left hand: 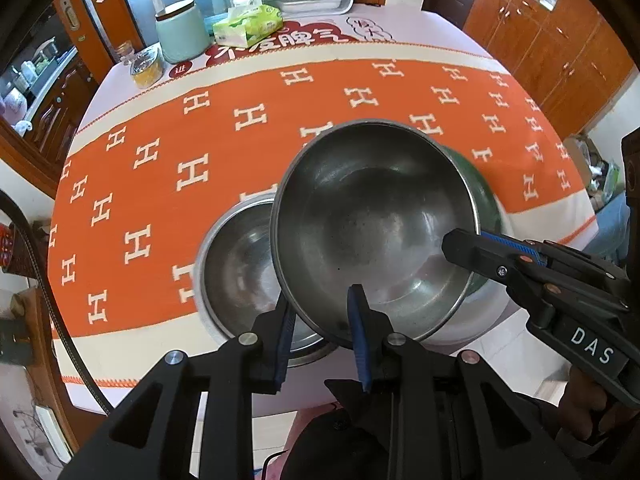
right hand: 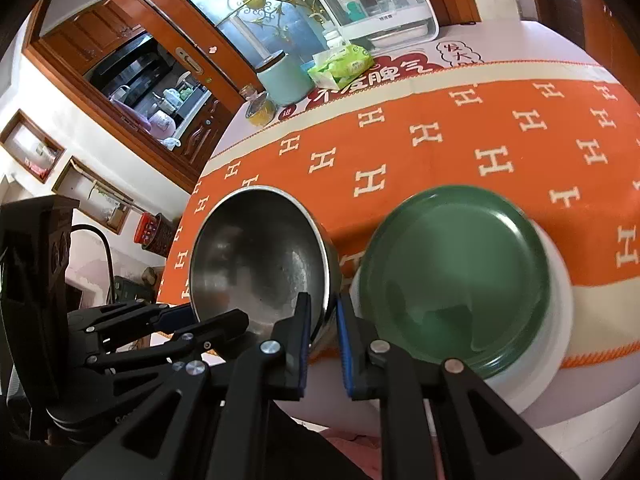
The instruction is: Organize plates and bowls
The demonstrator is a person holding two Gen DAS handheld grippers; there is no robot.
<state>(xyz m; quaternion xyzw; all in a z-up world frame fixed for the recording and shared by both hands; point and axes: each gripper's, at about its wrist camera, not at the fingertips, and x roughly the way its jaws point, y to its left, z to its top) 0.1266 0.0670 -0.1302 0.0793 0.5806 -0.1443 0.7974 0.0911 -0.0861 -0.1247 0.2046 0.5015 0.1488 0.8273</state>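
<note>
Gripping one empty steel bowl [left hand: 372, 224], both tools [left hand: 320, 344] [right hand: 323, 336].

Orange cloth [left hand: 248, 184] lies open; jar [left hand: 182, 32] and tissues [left hand: 248, 26] crowd the far edge.

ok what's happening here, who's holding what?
Both grippers grip the same steel bowl by its rim, tilted above the table: the left gripper at the near edge, the right gripper on the other side. A second steel bowl sits on the orange cloth just below it, and a green plate rests on a white plate to the right.
</note>
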